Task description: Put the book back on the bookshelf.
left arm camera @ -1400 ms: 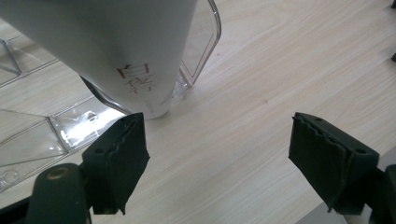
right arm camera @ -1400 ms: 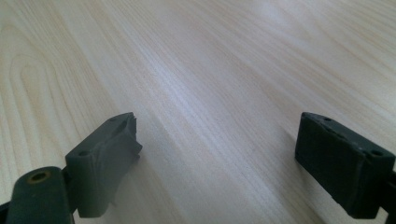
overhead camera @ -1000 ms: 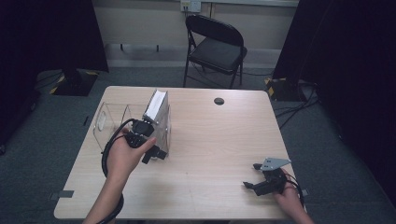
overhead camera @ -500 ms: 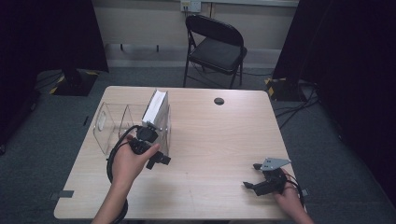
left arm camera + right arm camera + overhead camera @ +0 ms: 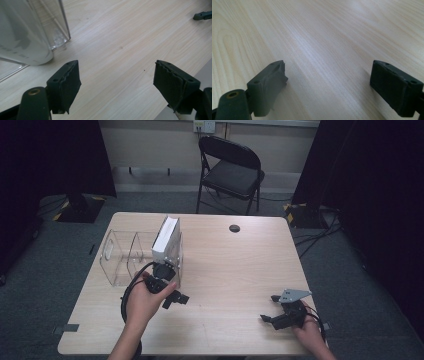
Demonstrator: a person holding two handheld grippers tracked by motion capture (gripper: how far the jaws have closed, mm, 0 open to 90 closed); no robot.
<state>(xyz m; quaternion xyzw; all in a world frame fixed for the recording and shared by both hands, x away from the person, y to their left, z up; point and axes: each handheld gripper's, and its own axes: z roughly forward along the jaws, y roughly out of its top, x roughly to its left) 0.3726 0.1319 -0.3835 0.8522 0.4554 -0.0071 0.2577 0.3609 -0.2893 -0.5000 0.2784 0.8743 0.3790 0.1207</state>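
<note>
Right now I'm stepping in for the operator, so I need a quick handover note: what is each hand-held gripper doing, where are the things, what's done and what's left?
Left hand-held gripper: open, nothing between the jaws, low over the table just in front of the clear organizer.
Right hand-held gripper: open, empty, resting near the table's front right edge.
Things: the white book stands upright in the organizer's right compartment; the other compartments look empty.
Done: the book appears placed.
Left: probably just pull the left hand clear; no other item is waiting on the table.
</note>
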